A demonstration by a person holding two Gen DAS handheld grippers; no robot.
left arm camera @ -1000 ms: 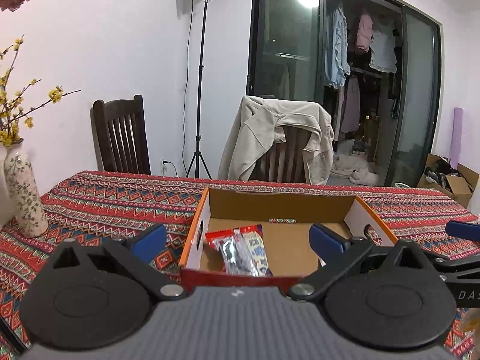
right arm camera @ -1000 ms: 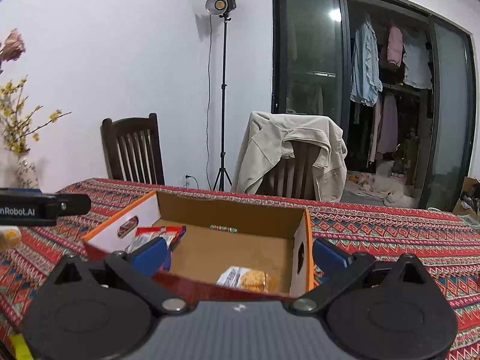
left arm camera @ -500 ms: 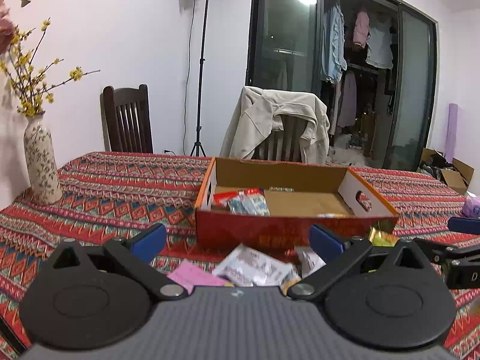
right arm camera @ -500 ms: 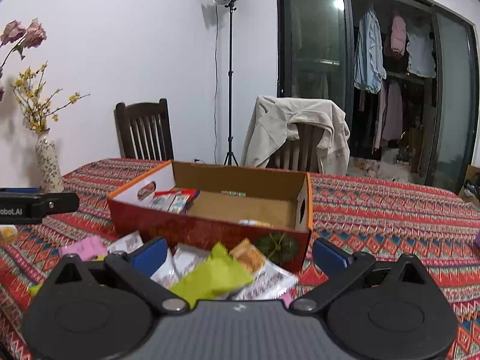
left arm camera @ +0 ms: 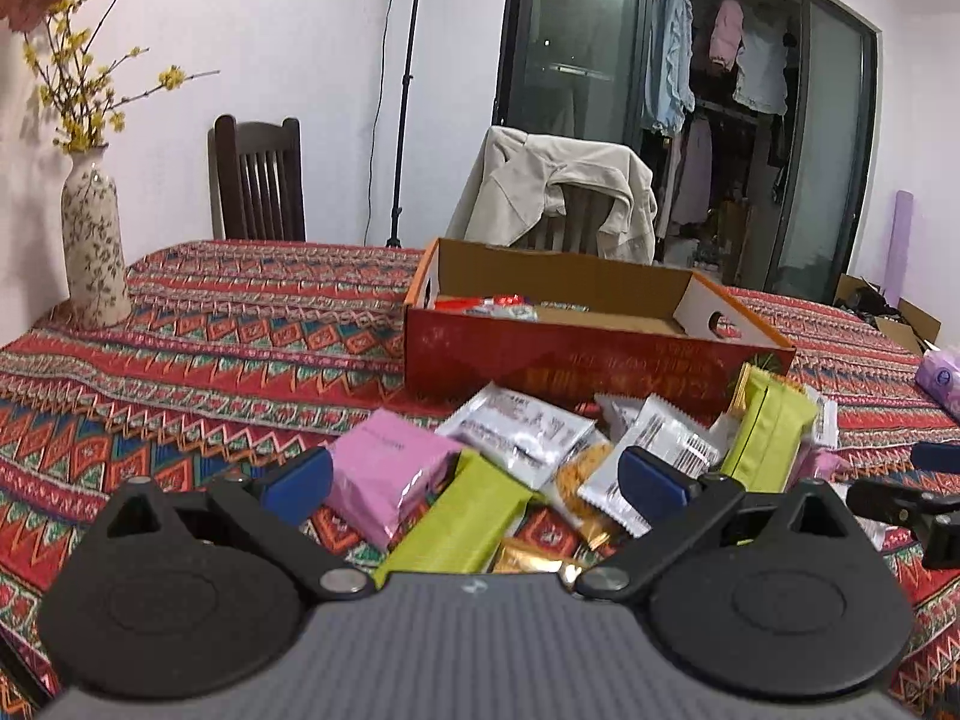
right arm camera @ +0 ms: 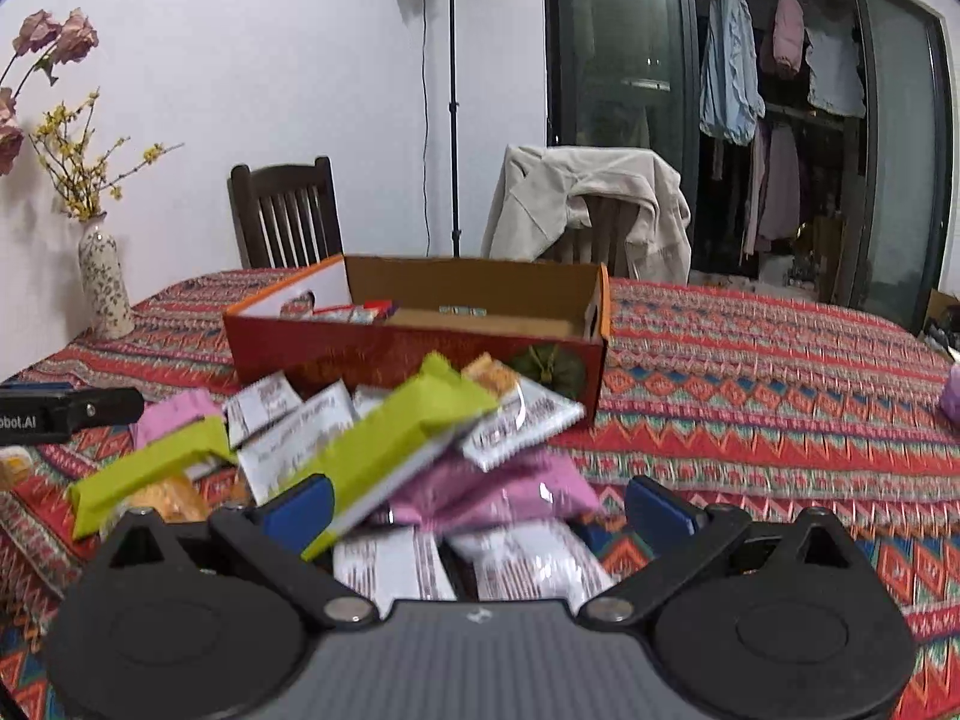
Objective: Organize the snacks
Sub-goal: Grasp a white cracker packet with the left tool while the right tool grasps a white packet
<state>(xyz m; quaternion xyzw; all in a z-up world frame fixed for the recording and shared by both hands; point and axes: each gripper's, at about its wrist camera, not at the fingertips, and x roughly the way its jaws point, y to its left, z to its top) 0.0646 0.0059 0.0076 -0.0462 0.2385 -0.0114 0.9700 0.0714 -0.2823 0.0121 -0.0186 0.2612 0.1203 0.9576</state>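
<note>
Both hand-held grippers, left (left arm camera: 474,480) and right (right arm camera: 477,507), gape wide over the snack packets (left arm camera: 522,444); they're light, crinkly, slippery, so pinch a sealed edge.

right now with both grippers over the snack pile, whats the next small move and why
Probably lower the right gripper and close on the pink packet lying between its open fingers. Both grippers are open and empty. The cardboard box just behind the pile holds only a few snacks, so there is room. The left gripper, over a green packet, could follow.
</note>
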